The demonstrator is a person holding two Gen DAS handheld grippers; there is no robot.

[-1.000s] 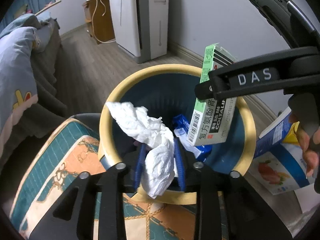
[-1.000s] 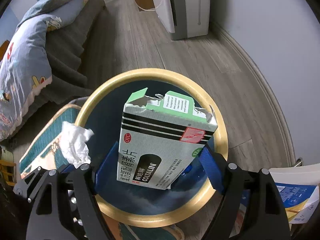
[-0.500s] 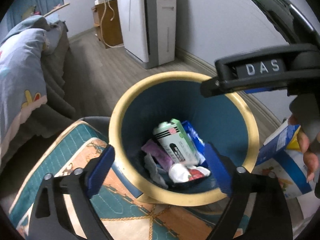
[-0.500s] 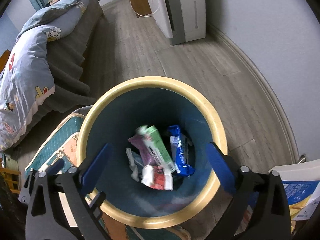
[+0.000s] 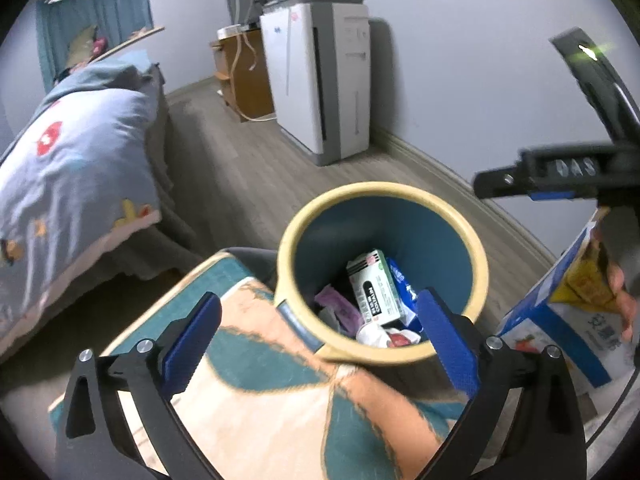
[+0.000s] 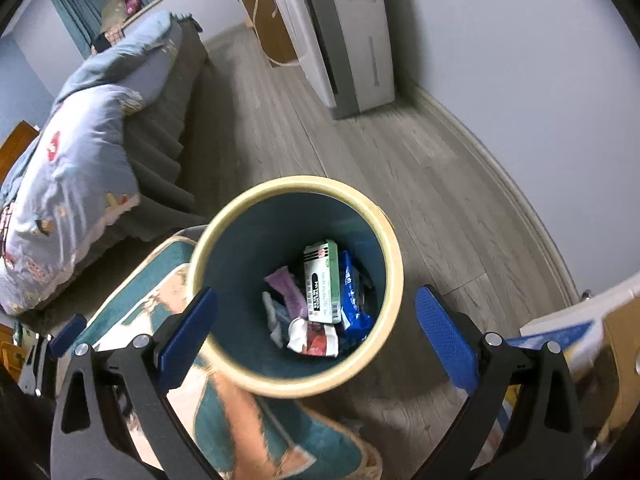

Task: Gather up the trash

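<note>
A round bin with a cream rim (image 5: 296,232) and a blue inside stands on the floor below both grippers. Inside lie a green-and-white medicine box (image 5: 374,294), a blue wrapper (image 5: 404,286), a purple wrapper (image 5: 340,308) and a crumpled white tissue (image 5: 374,334). My left gripper (image 5: 318,300) hangs above the bin's near rim, its jaws opening wide with nothing held. The right gripper (image 6: 316,296) is open and empty above the bin (image 6: 224,224), looking down on the box (image 6: 320,284). In the left wrist view the right gripper (image 5: 492,184) shows side-on at the upper right.
A teal-and-orange rug (image 5: 280,400) lies beside the bin. A blue-and-white printed package (image 5: 560,320) leans at the right, by a person's hand. A bed with a blue quilt (image 5: 80,184) is at the left; a white appliance (image 5: 328,80) stands against the far wall.
The left gripper let go of the tissue and the right let go of the medicine box; both now lie in the bin. Both grippers opened wide and rose away from the bin.
</note>
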